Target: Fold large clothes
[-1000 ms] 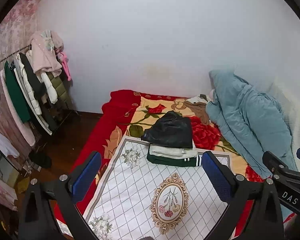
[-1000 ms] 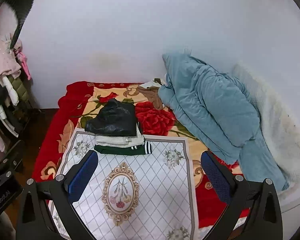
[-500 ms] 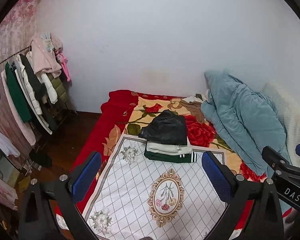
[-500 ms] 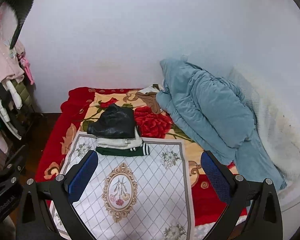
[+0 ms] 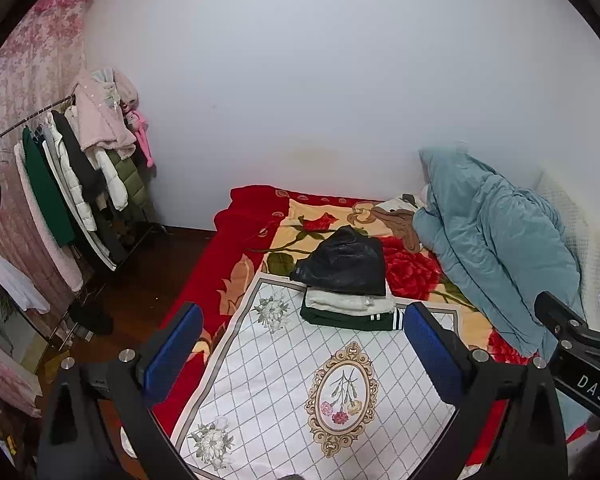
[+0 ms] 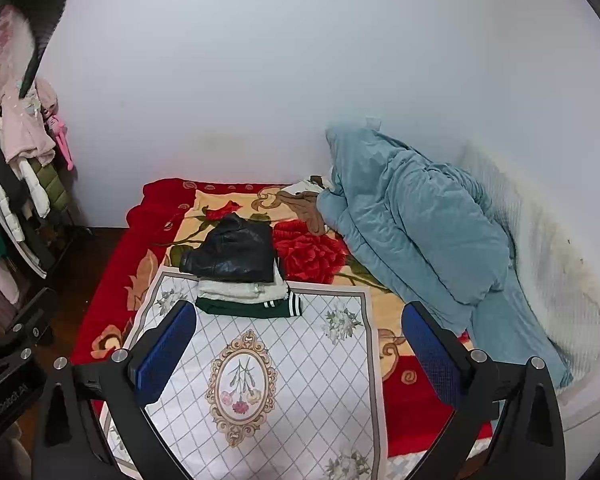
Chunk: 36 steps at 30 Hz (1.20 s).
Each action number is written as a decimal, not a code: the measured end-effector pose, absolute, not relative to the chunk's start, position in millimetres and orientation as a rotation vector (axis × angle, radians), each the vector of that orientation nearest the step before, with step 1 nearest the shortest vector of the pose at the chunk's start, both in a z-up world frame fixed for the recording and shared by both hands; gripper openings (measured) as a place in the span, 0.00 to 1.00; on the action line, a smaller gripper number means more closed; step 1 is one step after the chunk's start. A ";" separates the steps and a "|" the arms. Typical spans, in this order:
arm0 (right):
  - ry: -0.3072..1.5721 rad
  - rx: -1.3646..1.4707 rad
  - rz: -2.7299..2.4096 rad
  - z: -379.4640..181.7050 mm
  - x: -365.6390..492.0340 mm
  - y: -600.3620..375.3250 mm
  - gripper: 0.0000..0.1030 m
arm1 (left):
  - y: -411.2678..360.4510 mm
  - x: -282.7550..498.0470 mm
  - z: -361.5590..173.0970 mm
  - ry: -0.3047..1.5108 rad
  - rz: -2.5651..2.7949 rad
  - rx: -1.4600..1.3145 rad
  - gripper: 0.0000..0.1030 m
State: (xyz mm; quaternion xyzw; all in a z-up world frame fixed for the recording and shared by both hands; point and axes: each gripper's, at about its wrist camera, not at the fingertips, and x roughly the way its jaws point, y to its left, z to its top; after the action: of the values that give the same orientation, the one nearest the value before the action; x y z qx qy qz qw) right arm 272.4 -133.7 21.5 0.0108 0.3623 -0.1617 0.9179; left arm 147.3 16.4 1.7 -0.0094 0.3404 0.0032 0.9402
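Observation:
A stack of folded clothes lies on the bed: a black leather jacket on top, a white garment under it, and a dark green one with white stripes at the bottom. The stack rests at the far edge of a white patterned cloth. My left gripper is open, well short of the stack and above the cloth. My right gripper is open too, with nothing between its blue pads.
A red rose blanket covers the bed. A bunched teal quilt lies at the right with a brown garment beside it. A clothes rack with hanging coats stands left over dark wooden floor. The white wall is behind.
Both grippers have pulled back and risen slightly, so the bed and the stack look a little farther and lower. Both stay open and nothing on the bed moved.

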 end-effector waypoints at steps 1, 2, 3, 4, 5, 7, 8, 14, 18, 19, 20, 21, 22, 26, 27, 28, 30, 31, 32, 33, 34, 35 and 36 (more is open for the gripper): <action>0.748 0.024 -0.328 21.3 272.9 -133.5 1.00 | 16.7 147.1 1.8 0.694 0.008 -0.018 0.99; 0.749 0.027 -0.324 20.5 273.2 -133.6 1.00 | 17.1 146.9 1.8 0.694 0.009 -0.015 0.99; 0.751 0.026 -0.321 20.0 275.4 -134.1 1.00 | 17.9 146.0 1.0 0.695 0.009 -0.015 0.99; 0.753 0.024 -0.320 19.5 275.9 -133.8 1.00 | 18.3 145.5 1.1 0.694 0.011 -0.013 0.99; 0.753 0.024 -0.320 19.3 276.5 -133.7 1.00 | 19.1 145.4 0.5 0.694 0.012 -0.012 0.99; 0.753 0.025 -0.318 19.1 277.6 -133.1 1.00 | 19.3 145.3 0.8 0.693 0.013 -0.011 0.99; 0.753 0.024 -0.317 18.9 277.5 -132.9 1.00 | 19.2 145.8 0.8 0.694 0.014 -0.011 0.99; 0.751 0.025 -0.318 17.6 278.1 -133.1 1.00 | 18.9 145.8 1.0 0.695 0.016 -0.012 0.99; 0.752 0.025 -0.316 17.3 278.1 -133.0 1.00 | 21.1 145.3 1.2 0.695 0.012 -0.015 0.99; 0.754 0.024 -0.315 16.6 278.3 -132.6 1.00 | 21.3 144.7 1.4 0.696 0.010 -0.016 0.99; 0.756 0.021 -0.313 16.0 278.7 -131.8 1.00 | 21.3 144.8 1.5 0.697 0.008 -0.017 0.99; 0.757 0.020 -0.311 16.3 279.7 -131.2 1.00 | 21.6 145.3 1.5 0.696 0.008 -0.016 0.99; 0.758 0.022 -0.310 16.0 279.6 -131.2 1.00 | 21.5 145.3 1.6 0.695 0.010 -0.016 0.99; 0.757 0.023 -0.309 15.7 278.9 -130.5 1.00 | 23.3 145.5 2.9 0.697 0.005 -0.007 0.99; 0.756 0.021 -0.309 16.3 280.4 -129.7 1.00 | 23.6 145.6 3.3 0.696 0.004 -0.004 0.99; 0.759 0.018 -0.309 16.2 281.4 -129.8 1.00 | 23.7 144.9 3.8 0.696 0.002 0.000 0.99; 0.760 0.023 -0.304 15.9 280.0 -130.1 1.00 | 24.4 145.9 5.0 0.696 -0.004 0.006 0.99; 0.761 0.026 -0.303 15.9 279.9 -130.5 1.00 | 24.5 146.0 5.5 0.696 -0.007 0.009 0.99; 0.761 0.026 -0.304 15.7 279.6 -130.8 1.00 | 25.0 146.4 6.0 0.696 -0.009 0.012 0.99; 0.761 0.024 -0.305 16.2 279.6 -130.9 1.00 | 25.7 146.9 6.2 0.696 -0.009 0.013 0.99; 0.761 0.023 -0.304 16.0 279.2 -131.4 1.00 | 25.7 146.8 6.3 0.696 -0.010 0.012 0.99; 0.762 0.023 -0.303 16.0 278.7 -132.0 1.00 | 25.5 146.8 6.3 0.697 -0.010 0.012 0.99; 0.762 0.023 -0.305 16.6 278.9 -131.6 1.00 | 24.9 146.9 6.0 0.697 -0.007 0.013 0.99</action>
State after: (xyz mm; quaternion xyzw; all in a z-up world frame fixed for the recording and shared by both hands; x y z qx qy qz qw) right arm 278.9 -131.6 16.6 0.0112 0.3703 -0.1480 0.9170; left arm 146.9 24.9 6.0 0.0064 0.3415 -0.0036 0.9399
